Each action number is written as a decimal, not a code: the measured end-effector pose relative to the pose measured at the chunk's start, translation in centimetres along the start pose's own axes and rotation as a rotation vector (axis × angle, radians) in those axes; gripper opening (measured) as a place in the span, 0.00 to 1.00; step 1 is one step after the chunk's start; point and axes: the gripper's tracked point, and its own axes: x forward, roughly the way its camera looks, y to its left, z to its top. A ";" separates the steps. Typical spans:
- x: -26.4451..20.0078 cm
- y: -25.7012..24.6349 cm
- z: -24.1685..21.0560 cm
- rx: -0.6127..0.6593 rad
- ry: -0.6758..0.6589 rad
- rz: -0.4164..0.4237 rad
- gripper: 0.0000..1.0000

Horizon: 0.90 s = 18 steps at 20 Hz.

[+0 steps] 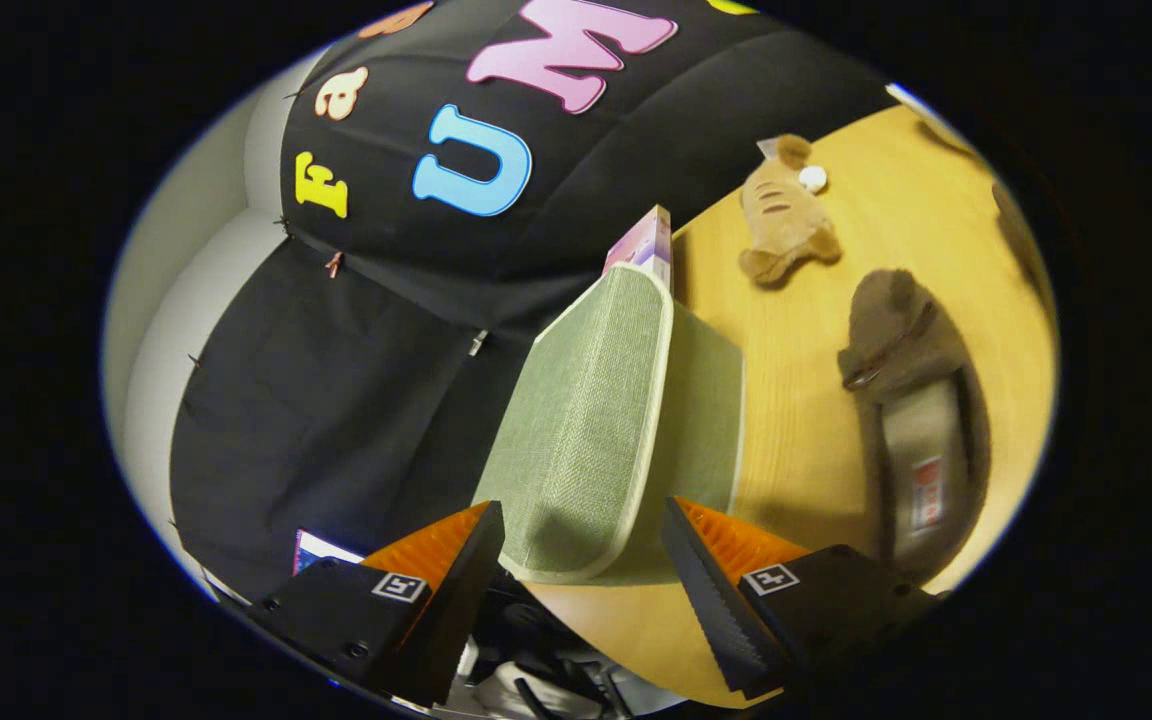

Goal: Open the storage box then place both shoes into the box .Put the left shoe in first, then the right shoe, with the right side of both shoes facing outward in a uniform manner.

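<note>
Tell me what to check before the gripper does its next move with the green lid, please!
1. Lid lifted: the green lid stands raised on edge above the table: ok.
2. Grip: the gripper has its fingers spread either side of the lid's lower corner; whether both press on it: cannot tell.
3. Shoe ready: a brown shoe lies on the table beyond the right finger, apart from the lid: ok.
4. Second shoe: cannot tell.
5. Stuffed toy lies farther off, out of the lid's way: ok.
6. Box inside free: cannot tell.
</note>
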 end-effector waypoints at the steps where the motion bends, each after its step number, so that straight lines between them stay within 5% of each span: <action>1: 0.4 0.0 -0.2 0.048 0.014 0.022 0.98; 11: 3.0 -1.1 -0.6 0.326 0.047 0.091 0.94; 13: 2.8 -0.8 -0.4 0.366 0.048 0.095 0.70; 15: 2.0 0.5 0.5 0.410 0.035 0.134 0.70; 18: 1.2 2.8 1.5 0.423 0.018 0.187 0.54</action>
